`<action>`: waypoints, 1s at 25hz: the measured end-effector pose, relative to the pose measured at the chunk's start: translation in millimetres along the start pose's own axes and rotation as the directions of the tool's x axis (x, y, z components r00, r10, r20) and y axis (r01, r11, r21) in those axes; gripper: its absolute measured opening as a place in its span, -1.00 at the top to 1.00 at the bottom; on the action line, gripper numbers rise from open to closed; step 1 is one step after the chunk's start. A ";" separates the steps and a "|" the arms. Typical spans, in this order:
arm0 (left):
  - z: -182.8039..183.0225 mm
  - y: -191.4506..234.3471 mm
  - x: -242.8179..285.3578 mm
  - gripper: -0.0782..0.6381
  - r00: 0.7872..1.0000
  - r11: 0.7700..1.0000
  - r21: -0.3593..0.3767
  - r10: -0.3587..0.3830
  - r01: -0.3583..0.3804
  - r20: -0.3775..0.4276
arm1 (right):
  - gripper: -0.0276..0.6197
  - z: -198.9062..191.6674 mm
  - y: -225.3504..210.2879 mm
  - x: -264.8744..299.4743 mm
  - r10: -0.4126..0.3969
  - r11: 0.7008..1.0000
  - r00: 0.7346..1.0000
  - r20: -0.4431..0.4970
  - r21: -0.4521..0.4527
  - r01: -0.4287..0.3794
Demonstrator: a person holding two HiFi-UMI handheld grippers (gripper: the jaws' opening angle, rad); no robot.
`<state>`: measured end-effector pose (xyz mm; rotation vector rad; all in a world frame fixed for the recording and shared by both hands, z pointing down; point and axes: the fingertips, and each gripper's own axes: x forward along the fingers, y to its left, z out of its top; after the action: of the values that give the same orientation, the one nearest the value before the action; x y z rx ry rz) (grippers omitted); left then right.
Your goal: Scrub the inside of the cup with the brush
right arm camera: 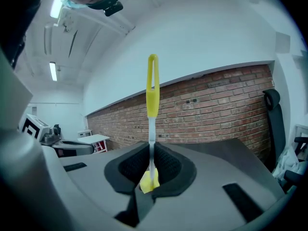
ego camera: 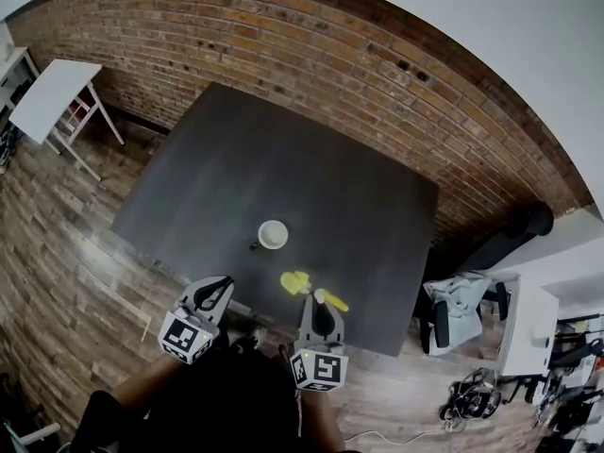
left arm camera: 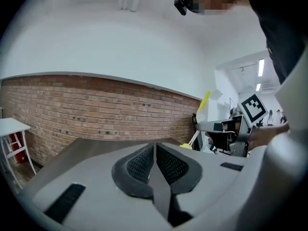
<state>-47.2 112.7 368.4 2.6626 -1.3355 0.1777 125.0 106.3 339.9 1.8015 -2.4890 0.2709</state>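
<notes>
A white cup [ego camera: 273, 235] stands upright on the dark table [ego camera: 236, 168], near the middle of its front half. My right gripper [ego camera: 316, 296] hovers over the front edge, shut on a yellow brush [ego camera: 295, 281] held crosswise. In the right gripper view the brush [right arm camera: 152, 93] has its thin white shaft pinched between the pads, the yellow handle pointing up and the yellow head below the right gripper [right arm camera: 151, 154]. My left gripper [ego camera: 223, 282] is in front and left of the cup. The left gripper [left arm camera: 155, 150] is shut on nothing. The cup is hidden in both gripper views.
A brick wall [ego camera: 311, 55] runs behind the table. A small white folding table [ego camera: 52, 97] stands at the far left, and an office chair [ego camera: 460, 311] sits off the table's right corner. From the left gripper view, the right gripper [left arm camera: 243, 129] and brush handle [left arm camera: 205, 100] are to its right.
</notes>
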 end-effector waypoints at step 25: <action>38.7 38.4 -18.5 0.65 0.989 0.988 0.062 -0.144 0.141 0.040 | 0.77 4.6 95.0 -4.9 -0.079 0.996 0.996 -0.051 -0.032 0.077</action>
<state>-87.7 97.1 330.5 2.8140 -1.1627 0.1438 36.9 138.9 324.4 1.8502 -2.3687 0.2710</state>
